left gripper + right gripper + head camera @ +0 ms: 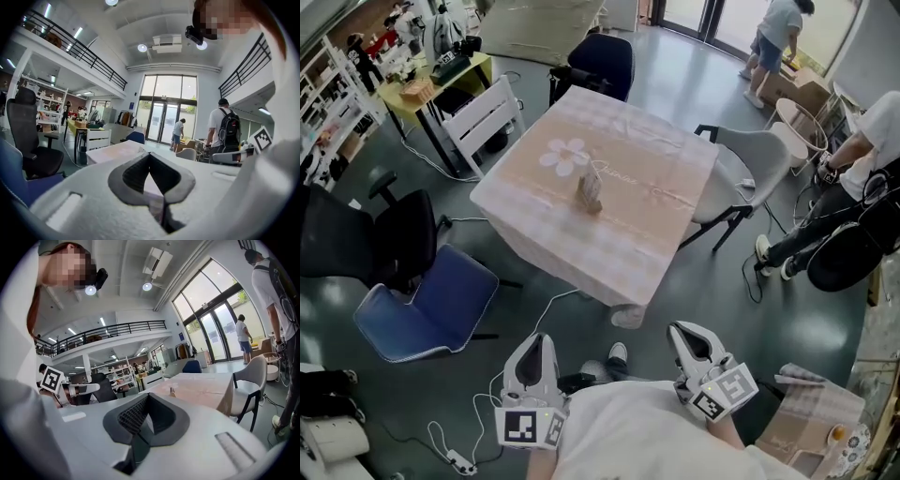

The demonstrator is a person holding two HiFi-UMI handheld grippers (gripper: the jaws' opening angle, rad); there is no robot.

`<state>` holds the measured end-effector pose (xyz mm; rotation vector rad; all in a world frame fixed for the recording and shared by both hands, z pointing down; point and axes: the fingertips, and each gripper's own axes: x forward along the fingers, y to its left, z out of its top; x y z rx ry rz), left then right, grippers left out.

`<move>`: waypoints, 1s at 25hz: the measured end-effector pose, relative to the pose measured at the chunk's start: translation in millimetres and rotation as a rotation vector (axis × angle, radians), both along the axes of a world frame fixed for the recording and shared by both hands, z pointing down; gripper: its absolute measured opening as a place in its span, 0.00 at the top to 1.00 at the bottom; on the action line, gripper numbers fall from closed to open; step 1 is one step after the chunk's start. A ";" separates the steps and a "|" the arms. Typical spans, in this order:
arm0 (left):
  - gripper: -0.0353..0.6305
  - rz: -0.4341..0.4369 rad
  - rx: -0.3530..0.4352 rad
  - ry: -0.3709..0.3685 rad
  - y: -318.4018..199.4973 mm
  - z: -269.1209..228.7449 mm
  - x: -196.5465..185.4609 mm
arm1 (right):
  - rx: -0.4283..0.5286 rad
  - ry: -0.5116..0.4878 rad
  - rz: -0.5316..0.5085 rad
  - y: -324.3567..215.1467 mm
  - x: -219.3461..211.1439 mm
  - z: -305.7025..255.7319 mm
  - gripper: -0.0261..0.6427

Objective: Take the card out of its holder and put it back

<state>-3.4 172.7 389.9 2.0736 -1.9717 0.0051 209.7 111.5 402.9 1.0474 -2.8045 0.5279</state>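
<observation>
A small card holder with a pale card [590, 190] stands upright near the middle of a square table [656, 178] covered in a beige checked cloth. In the right gripper view the holder [172, 392] is a tiny shape far off on the table [206, 387]. Both grippers are held low against the person's body, well short of the table's near edge. The left gripper [539, 336] [150, 153] is shut with nothing in it. Its jaw tips meet. The right gripper [680, 328] [147, 394] is shut and empty too.
A blue chair [431, 305] and a black office chair [384, 234] stand left of the table. A white chair [487, 117] is at its far left and a grey chair [750, 173] at its right. Cables lie on the floor [534, 319]. A seated person [862, 178] is at right.
</observation>
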 end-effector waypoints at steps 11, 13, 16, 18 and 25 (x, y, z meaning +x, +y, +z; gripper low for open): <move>0.95 -0.005 -0.016 -0.005 -32.6 3.2 -6.7 | -0.060 -0.015 -0.005 -34.0 -8.2 13.8 0.97; 0.95 -0.013 -0.019 -0.011 -43.3 6.4 -18.4 | -0.072 -0.012 -0.010 -44.6 -19.1 19.4 0.97; 0.95 -0.023 -0.027 -0.005 -66.8 12.4 -42.8 | -0.083 -0.006 -0.010 -67.0 -39.7 25.2 0.97; 0.95 -0.020 -0.037 0.003 -86.3 15.5 -60.6 | -0.086 -0.002 0.005 -85.2 -53.3 25.1 0.97; 0.95 0.050 -0.015 -0.021 -165.3 0.5 -107.9 | -0.058 -0.004 0.073 -153.6 -93.1 5.8 0.97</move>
